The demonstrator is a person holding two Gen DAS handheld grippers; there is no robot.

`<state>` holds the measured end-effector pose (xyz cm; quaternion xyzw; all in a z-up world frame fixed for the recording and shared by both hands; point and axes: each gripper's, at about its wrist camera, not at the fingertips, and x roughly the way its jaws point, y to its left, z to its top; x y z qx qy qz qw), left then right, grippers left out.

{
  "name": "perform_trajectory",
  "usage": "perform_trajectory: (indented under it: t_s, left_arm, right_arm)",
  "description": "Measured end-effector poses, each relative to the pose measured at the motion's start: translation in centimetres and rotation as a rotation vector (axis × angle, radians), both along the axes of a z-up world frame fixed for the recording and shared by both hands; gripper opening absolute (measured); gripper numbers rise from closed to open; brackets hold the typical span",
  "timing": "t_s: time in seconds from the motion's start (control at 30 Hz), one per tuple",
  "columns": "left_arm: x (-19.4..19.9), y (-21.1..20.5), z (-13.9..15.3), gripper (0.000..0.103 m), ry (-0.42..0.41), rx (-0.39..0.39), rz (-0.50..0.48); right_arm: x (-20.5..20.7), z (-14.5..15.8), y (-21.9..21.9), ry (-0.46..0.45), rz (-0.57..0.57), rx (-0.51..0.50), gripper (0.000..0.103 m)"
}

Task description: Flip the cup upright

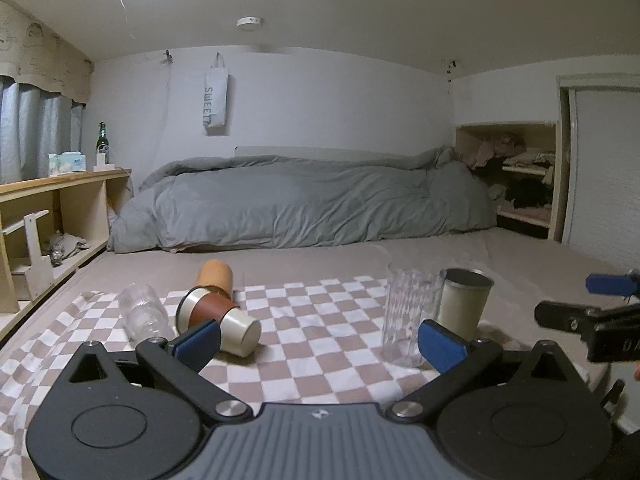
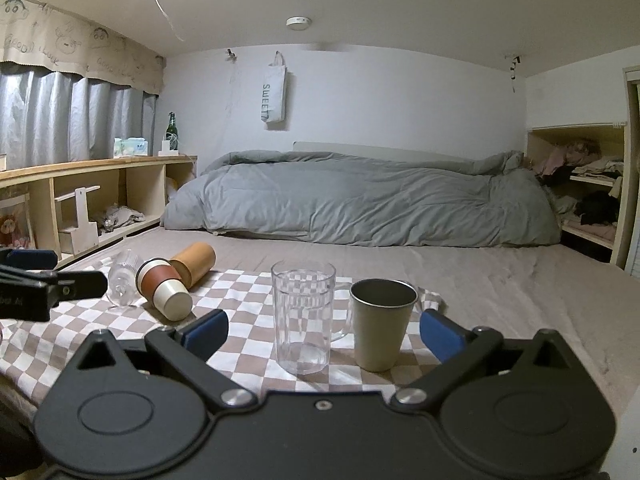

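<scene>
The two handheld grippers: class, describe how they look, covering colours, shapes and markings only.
The left gripper and the right gripper look alike: matte black plastic bodies with two round disc housings, angular black link arms on silver pivot bolts, and jaws faced with blue rectangular pads. The left one has a grey ribbed centre plate bearing a small logo. No cables or sleeves show.

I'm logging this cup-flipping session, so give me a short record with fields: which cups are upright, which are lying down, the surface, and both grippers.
upright: clear glass mug; metal cup
lying down: cream cup with brown sleeve; small clear glass; orange-brown cup
surface: checkered cloth on the bed
left gripper: open, holding nothing
right gripper: open, holding nothing
</scene>
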<state>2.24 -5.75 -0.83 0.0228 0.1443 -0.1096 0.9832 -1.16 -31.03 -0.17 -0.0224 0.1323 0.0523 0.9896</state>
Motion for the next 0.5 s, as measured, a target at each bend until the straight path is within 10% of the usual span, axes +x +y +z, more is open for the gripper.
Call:
perform_trajectory:
  t_s: [0.5]
  left_arm:
    - [-0.56,0.24,-0.55,0.103,0.009,0.029,0.001]
  right_arm:
    - [-0.10,-0.78,0.85,0.030,-0.006,-0.003,0.103]
